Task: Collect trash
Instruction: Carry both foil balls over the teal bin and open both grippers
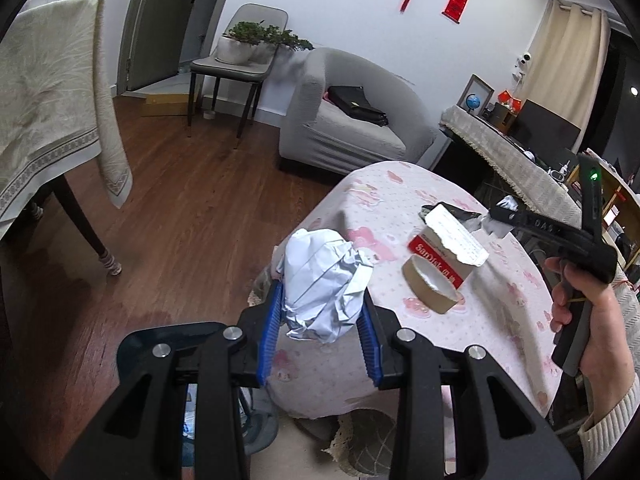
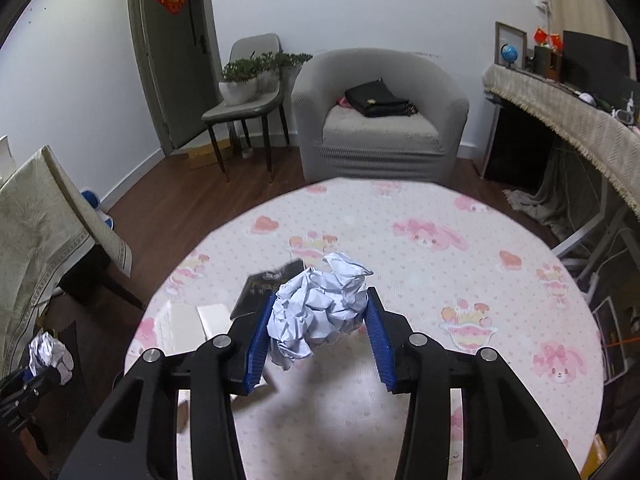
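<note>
In the left wrist view my left gripper (image 1: 320, 300) is shut on a crumpled white paper ball (image 1: 324, 288), held past the left edge of the round pink-clothed table (image 1: 400, 200). My right gripper (image 2: 320, 316) is shut on a second crumpled paper ball (image 2: 320, 308) above the table (image 2: 440, 280). The left wrist view shows that right gripper (image 1: 500, 216) in a person's hand (image 1: 588, 308). On the table lie a red-and-white box (image 1: 436, 256), a tape roll (image 1: 430, 284) and a black packet (image 2: 272, 288).
A dark blue bin (image 1: 140, 344) stands on the wooden floor beneath the left gripper, beside the table. A cloth-draped table (image 1: 48, 120) is at the left, a grey armchair (image 2: 380, 120) and a chair with plants (image 2: 244, 92) behind, and a cluttered sideboard (image 2: 580, 112) at the right.
</note>
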`<state>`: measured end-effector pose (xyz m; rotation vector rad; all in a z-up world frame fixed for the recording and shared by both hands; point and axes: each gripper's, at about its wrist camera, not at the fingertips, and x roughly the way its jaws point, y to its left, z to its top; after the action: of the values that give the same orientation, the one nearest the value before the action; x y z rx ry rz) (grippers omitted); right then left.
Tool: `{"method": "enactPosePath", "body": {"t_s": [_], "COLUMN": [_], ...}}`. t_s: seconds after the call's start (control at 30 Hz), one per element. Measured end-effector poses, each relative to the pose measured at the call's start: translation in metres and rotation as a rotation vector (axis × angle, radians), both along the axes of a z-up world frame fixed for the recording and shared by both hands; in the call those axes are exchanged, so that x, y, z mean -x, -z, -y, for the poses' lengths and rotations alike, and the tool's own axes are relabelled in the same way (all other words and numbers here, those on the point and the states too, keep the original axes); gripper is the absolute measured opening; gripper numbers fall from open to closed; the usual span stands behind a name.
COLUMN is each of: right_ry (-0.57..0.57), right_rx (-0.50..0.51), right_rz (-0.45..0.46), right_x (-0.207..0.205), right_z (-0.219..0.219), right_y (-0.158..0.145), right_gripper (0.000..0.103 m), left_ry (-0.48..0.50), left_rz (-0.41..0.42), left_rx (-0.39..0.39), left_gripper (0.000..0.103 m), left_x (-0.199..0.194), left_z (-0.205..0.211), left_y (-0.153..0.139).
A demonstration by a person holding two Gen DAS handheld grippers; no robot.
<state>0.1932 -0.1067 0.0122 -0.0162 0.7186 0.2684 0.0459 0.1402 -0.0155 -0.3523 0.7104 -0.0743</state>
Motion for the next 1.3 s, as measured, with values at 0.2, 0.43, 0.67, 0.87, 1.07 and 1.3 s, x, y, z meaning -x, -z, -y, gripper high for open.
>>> {"method": "enactPosePath", "body": {"t_s": [0.2,0.43,0.67,0.87,1.07,1.3], "right_ry": [0.022,-0.041,-0.141,-0.228,-0.325,-0.436], "right_rx": [-0.004,-0.022,-0.073,-0.082,-0.091,-0.055], "right_rz": [0.036,0.046,0.032,0.024,-0.009,-0.051], "right_x": [0.006,0.015,0.026,0.037,0.052,0.069], "right_z": [-0.003,-0.033,-0.073,-0.114,-0.158,-0.207], "right_y": [-0.012,-0.018,-0.02,-0.018,-0.01,0.006], "right_gripper": [0.045,0.045,0.045,0.045,0.045,0.045], "left_ry": [-0.026,-0.061,-0.092,-0.122,-0.143,-0.148], "left_rz": [-0.014,-0.04,-0.073,-0.129,-0.191,-0.277], "left_rx": [-0.011,-0.033,-0.044,-0.056,-0.047,-0.039], "left_gripper": [0.038,0.038,0.038,0.038,0.038,0.038], "left_x": [0.01,0.02,0.033,0.041,0.048,0.05], "left_z": [-0.016,-0.035,-0.053,-0.069,-0.085,-0.094], "left_y": [0.006,0.014,0.027,0.049,0.075,0.111]}}
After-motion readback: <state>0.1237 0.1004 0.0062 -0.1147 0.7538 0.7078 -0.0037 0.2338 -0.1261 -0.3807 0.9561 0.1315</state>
